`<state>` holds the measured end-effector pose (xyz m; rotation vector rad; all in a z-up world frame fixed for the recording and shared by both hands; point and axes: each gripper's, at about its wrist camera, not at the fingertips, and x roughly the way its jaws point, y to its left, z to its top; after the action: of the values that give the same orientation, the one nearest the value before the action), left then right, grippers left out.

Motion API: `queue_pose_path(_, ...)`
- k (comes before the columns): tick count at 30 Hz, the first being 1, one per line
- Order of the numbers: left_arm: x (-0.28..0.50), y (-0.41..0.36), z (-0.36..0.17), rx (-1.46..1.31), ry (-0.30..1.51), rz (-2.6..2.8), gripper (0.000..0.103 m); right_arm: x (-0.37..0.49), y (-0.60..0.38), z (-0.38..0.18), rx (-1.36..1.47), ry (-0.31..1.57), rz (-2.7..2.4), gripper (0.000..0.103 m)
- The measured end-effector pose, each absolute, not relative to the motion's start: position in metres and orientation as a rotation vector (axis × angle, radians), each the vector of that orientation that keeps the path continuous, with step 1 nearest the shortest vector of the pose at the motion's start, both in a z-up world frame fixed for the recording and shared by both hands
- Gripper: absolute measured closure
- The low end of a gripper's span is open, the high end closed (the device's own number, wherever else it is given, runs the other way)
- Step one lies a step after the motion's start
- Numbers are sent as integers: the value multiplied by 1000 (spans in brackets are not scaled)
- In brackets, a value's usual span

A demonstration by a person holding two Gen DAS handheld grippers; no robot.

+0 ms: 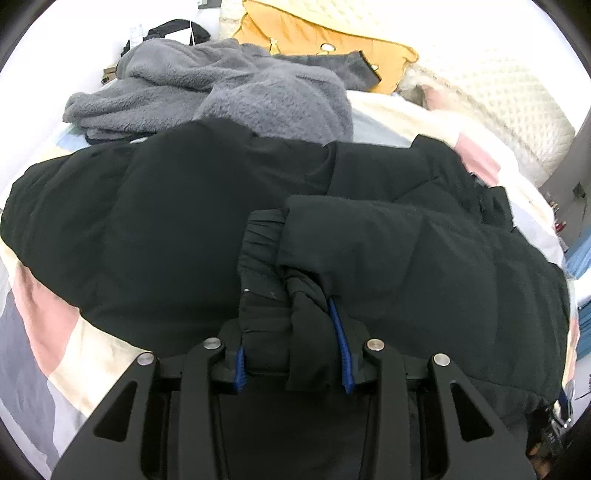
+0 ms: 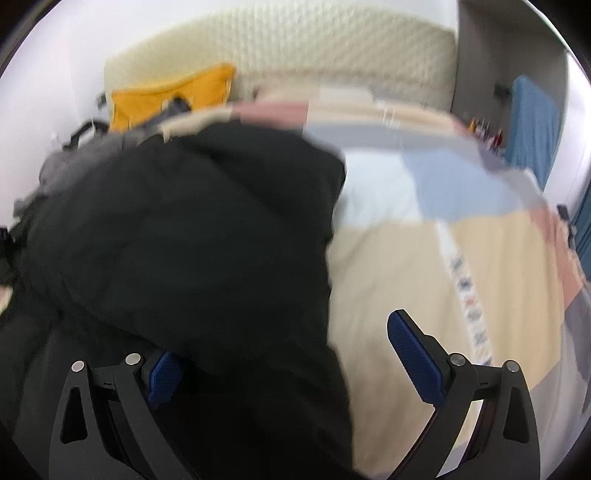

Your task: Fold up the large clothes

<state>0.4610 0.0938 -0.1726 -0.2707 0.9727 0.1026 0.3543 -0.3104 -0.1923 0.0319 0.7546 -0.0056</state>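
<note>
Left wrist: my left gripper [image 1: 291,332] jaws clench the jacket [image 1: 166,221] cuff; lay it flat across. Right gripper [image 2: 295,369], blurred, seems released wide.

Patchwork bed [image 1: 74,354]: black jacket [image 1: 184,221], grey fleece [image 1: 221,88], yellow cushion [image 1: 314,33].

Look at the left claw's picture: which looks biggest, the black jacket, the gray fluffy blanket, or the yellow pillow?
1. black jacket, though it's nearest the camera
2. gray fluffy blanket
3. yellow pillow, partly hidden and farthest, so its real size is unsure
</note>
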Motion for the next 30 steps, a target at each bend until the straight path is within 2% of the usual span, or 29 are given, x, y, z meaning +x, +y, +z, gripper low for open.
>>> queue_pose_path(6, 448, 86, -157, -458, 907, -44, 65, 348, -349, -169, 141, 665, -122, 3)
queue_pose_path(12, 458, 41, -171, -232, 965, -1, 65, 348, -381, -184, 216, 702, -139, 3)
queue_pose_path(20, 475, 32, -205, -133, 1052, 68, 65, 360, -383, -217, 228, 797, -99, 3)
queue_pose_path(26, 466, 39, -188, -198, 1008, 55, 64, 360, -382, -210, 217, 798, -106, 3)
queue_pose_path(30, 452, 46, -169, -225, 975, 8, 60, 351, -380, -196, 219, 801, -87, 3)
